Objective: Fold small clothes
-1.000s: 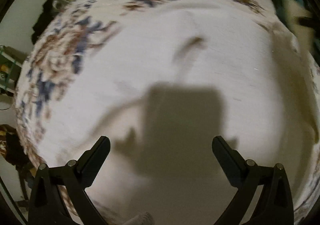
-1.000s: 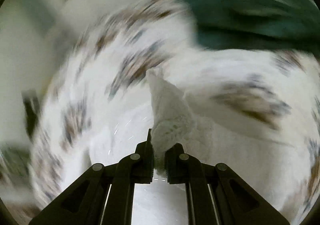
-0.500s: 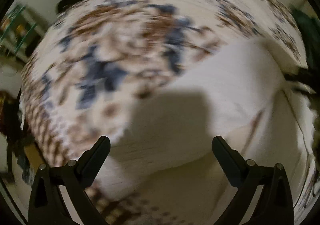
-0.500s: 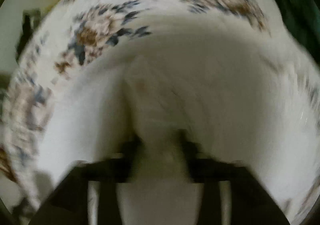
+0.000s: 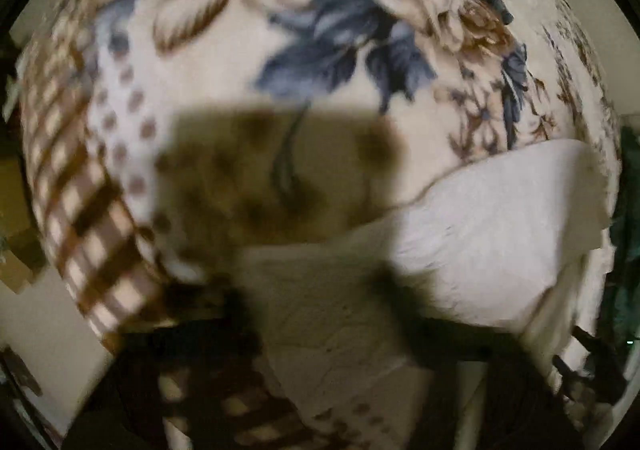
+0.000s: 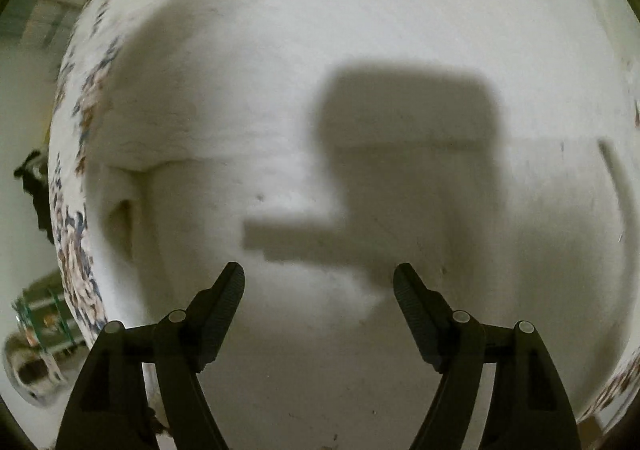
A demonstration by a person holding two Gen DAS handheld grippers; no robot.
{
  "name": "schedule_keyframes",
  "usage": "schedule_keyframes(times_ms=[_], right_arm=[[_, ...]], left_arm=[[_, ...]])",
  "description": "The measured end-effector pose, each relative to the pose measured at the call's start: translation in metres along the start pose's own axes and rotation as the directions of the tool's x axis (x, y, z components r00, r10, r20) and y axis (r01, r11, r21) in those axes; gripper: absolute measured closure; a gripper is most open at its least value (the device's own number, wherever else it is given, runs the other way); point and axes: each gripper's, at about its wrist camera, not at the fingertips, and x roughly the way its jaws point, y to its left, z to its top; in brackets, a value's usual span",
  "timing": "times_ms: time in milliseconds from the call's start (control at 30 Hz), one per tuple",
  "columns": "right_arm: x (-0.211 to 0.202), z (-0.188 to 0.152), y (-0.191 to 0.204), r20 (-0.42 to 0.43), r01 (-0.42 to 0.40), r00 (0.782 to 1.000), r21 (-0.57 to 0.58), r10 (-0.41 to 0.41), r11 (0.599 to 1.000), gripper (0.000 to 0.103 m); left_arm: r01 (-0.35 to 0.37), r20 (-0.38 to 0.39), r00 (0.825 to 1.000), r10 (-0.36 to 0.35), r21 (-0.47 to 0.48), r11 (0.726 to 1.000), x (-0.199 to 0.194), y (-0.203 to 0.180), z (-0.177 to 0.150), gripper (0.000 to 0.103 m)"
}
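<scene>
A white knitted garment (image 6: pixel 304 97) lies spread flat on a floral blanket and fills the right wrist view. My right gripper (image 6: pixel 319 282) is open and empty, hovering low over the cloth. In the blurred left wrist view the white garment (image 5: pixel 492 234) lies at the lower right, with a fold of it (image 5: pixel 332 310) between my dark, smeared fingers (image 5: pixel 424 314). My left gripper (image 5: pixel 320 306) stands over the garment's edge; the blur hides whether its jaws grip the cloth.
The floral blanket (image 5: pixel 360 33) with blue and brown flowers covers the bed, with a checked border (image 5: pixel 96 226) at the left edge. A dark green cloth (image 5: pixel 628 209) lies at the far right. Floor and clutter (image 6: pixel 36 314) show past the bed's left side.
My right gripper has opened and let go of the white garment, which now lies flat. My left gripper has swung toward the garment's edge, its fingers closer together and blurred.
</scene>
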Motion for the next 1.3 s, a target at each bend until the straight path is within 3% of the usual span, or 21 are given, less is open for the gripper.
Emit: schedule_keyframes(times_ms=[200,367,433,500,567,633,700,867,1000,1067,1100,1133,1167,1200,1300], right_arm=[[-0.001,-0.018,0.021,0.012,-0.001,1.000,-0.052,0.002,0.999,0.024],[0.009,-0.038,0.063,0.031,0.014,0.999,-0.100,-0.011,0.995,0.024],[0.016,-0.043,0.076,0.022,0.029,0.999,-0.106,-0.027,0.994,0.024],[0.022,-0.050,0.087,0.016,0.043,0.999,-0.103,-0.042,0.994,0.024],[0.023,-0.054,0.091,0.027,0.074,0.997,-0.103,-0.071,0.992,0.023],[0.022,-0.057,0.096,0.060,0.128,0.991,-0.104,-0.123,0.986,0.012],[0.018,-0.057,0.094,0.097,0.200,0.977,-0.104,-0.190,0.974,0.003],[0.015,-0.049,0.077,0.156,0.329,0.936,-0.058,-0.317,0.943,0.001],[0.012,-0.042,0.059,0.145,0.313,0.939,0.010,-0.311,0.950,0.001],[0.007,-0.040,0.051,0.153,0.311,0.938,0.029,-0.311,0.950,0.001],[0.005,-0.038,0.047,0.156,0.309,0.938,0.033,-0.310,0.950,0.001],[0.003,-0.037,0.045,0.157,0.308,0.938,0.035,-0.309,0.951,0.001],[0.001,-0.037,0.042,0.158,0.307,0.938,0.037,-0.309,0.951,0.001],[-0.002,-0.036,0.038,0.160,0.304,0.938,0.039,-0.306,0.952,0.001],[-0.015,-0.035,0.024,0.174,0.299,0.937,0.044,-0.302,0.953,0.001]], left_arm=[[0.005,0.217,0.976,-0.012,0.035,0.999,-0.068,-0.005,0.044,0.094],[0.005,0.318,0.948,0.001,-0.018,1.000,-0.086,0.023,0.105,0.094],[0.021,0.315,0.949,-0.007,-0.041,0.999,-0.076,0.033,0.130,0.089],[0.105,0.267,0.960,-0.079,-0.087,0.991,-0.062,0.044,0.145,0.083],[0.181,0.248,0.958,-0.141,-0.147,0.972,-0.057,0.052,0.145,0.075],[0.218,0.251,0.954,-0.166,-0.197,0.956,-0.061,0.060,0.133,0.052],[0.250,0.260,0.948,-0.181,-0.261,0.932,-0.064,0.070,0.115,0.038],[0.310,0.225,0.944,-0.242,-0.349,0.884,-0.045,0.067,0.087,0.038],[0.372,0.235,0.926,-0.296,-0.417,0.830,-0.012,0.062,0.099,0.038],[0.384,0.284,0.917,-0.279,-0.446,0.808,-0.005,0.060,0.109,0.040],[0.380,0.316,0.914,-0.255,-0.446,0.810,-0.006,0.059,0.114,0.042],[0.366,0.342,0.913,-0.224,-0.438,0.821,-0.009,0.055,0.119,0.067],[0.345,0.354,0.914,-0.199,-0.417,0.841,-0.012,0.049,0.126,0.088],[0.313,0.354,0.919,-0.174,-0.387,0.867,-0.017,0.041,0.132,0.095],[0.237,0.406,0.907,-0.113,-0.267,0.934,-0.045,0.006,0.139,0.096]])
